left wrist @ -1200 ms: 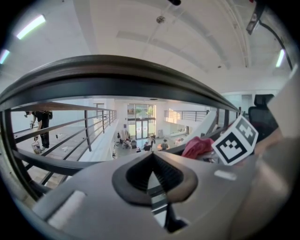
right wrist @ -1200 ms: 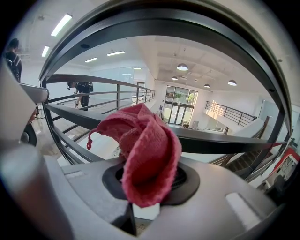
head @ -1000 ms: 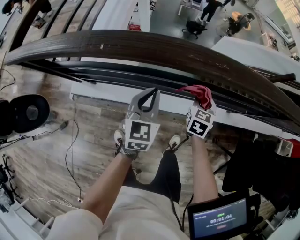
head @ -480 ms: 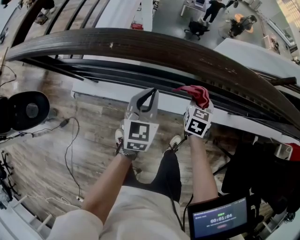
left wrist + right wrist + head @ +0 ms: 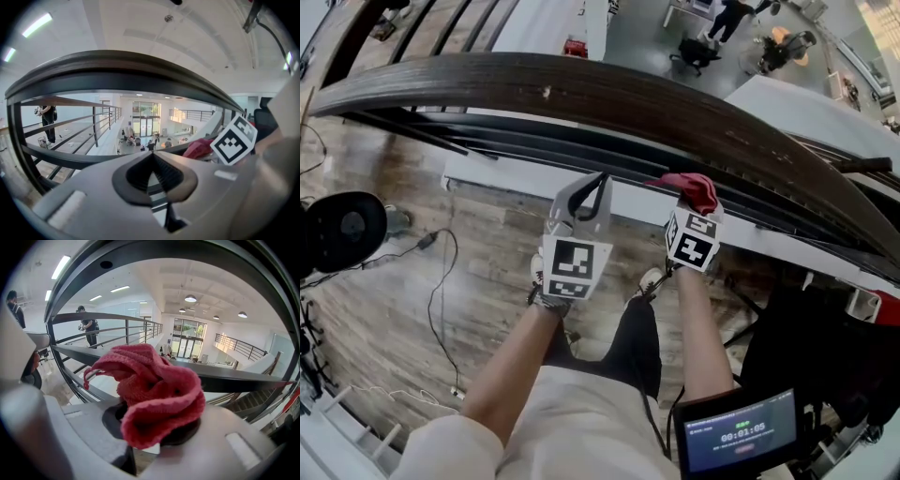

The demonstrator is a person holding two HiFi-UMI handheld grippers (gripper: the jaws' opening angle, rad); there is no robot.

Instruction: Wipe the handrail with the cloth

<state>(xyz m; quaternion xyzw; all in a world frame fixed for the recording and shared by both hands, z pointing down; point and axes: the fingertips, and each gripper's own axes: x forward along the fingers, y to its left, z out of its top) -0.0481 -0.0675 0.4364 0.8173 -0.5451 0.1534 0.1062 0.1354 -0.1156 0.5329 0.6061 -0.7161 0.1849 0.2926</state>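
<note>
A crumpled red cloth [image 5: 154,390] is clamped by the right gripper [image 5: 694,208], mid-frame. The left gripper [image 5: 153,161] is seen closed, empty.

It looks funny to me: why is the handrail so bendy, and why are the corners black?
Head view: the wide lens bows the handrail into an arc. Left gripper view: same bulge, with black corners ringing the picture. Right gripper view: black corners too, and the close cloth looms huge.

Left hand-held gripper [image 5: 602,178] closed — right hand-held gripper [image 5: 697,205] clamps cloth [image 5: 686,184].
</note>
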